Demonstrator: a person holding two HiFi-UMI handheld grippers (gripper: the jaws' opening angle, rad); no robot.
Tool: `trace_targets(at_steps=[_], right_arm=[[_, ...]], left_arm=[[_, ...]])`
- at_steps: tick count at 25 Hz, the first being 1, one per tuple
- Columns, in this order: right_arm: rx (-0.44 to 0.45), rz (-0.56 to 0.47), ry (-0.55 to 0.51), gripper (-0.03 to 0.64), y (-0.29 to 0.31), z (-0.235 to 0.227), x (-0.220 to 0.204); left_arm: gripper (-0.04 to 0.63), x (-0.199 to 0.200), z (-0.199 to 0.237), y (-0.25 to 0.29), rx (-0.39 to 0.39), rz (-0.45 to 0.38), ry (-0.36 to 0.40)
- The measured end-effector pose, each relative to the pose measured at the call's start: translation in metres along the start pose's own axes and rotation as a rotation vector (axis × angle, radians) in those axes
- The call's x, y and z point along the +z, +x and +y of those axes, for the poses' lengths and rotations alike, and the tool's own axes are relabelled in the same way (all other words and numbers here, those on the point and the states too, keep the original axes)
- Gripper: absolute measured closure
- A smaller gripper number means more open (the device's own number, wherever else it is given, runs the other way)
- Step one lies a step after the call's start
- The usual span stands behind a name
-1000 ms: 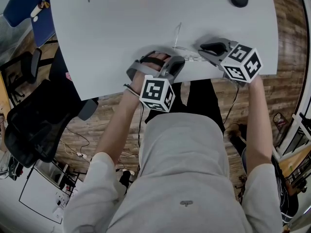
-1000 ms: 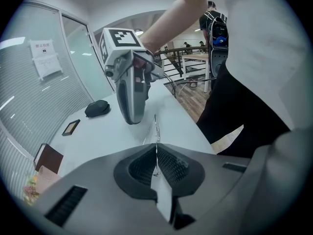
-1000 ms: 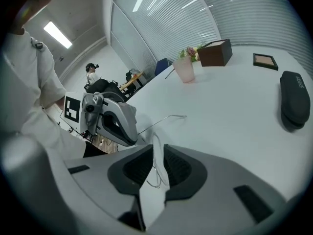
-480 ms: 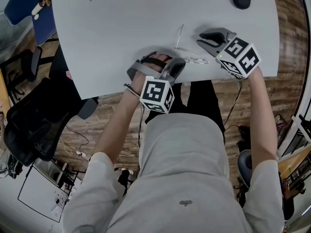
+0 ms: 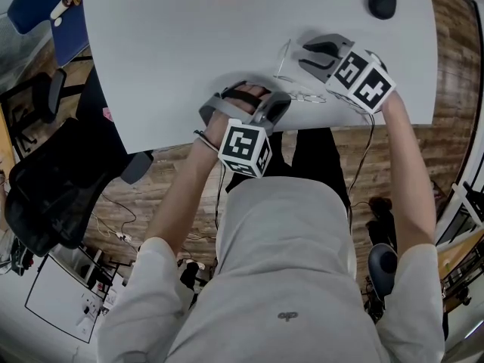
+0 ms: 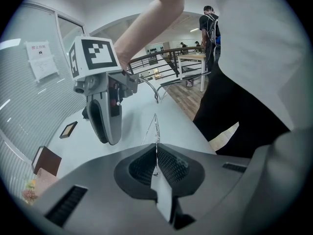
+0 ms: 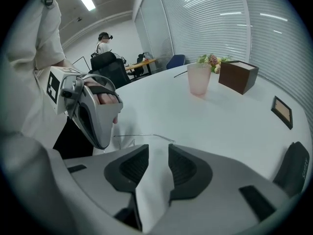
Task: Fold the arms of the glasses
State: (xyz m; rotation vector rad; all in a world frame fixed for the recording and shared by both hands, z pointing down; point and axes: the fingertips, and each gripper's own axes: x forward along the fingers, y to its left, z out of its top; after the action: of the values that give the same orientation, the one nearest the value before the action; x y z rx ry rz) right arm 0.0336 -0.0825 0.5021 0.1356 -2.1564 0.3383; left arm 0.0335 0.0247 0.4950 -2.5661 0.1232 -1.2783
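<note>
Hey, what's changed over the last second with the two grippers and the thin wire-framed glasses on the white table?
The right gripper drew away from the thin wire-framed glasses and moved farther up the white table in the head view. Its jaws have just been opening and hold nothing. The left gripper stayed put, clamped on the frame, and one glasses arm still sticks out.

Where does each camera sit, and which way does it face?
Head view: on the head, steeply down at table, forearms, torso, left gripper, right gripper.
Left gripper view: on left gripper, along jaws shut on glasses; torso shows.
Right gripper view: on right gripper, along empty jaws that were just opening, toward pink cup; sleeve shows.
Shared: each gripper view shows the other gripper.
</note>
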Motion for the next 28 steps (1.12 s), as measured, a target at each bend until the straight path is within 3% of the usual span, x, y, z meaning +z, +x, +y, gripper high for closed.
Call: trace_targets(at_steps=[10, 18, 28], right_arm=[[-0.042, 0.024, -0.133, 0.469, 0.015, -0.004, 0.011], [-0.062, 0.087, -0.313, 0.469, 0.024, -0.001, 0.01], [-0.056, 0.114, -0.44, 0.5, 0.034, 0.006, 0.013]], left_arm=[[0.571, 0.002, -0.002, -0.001, -0.012, -0.01, 0.009], [0.571, 0.001, -0.003, -0.001, -0.015, -0.011, 0.014], [0.571, 0.005, -0.006, 0.0, -0.02, -0.015, 0.026]])
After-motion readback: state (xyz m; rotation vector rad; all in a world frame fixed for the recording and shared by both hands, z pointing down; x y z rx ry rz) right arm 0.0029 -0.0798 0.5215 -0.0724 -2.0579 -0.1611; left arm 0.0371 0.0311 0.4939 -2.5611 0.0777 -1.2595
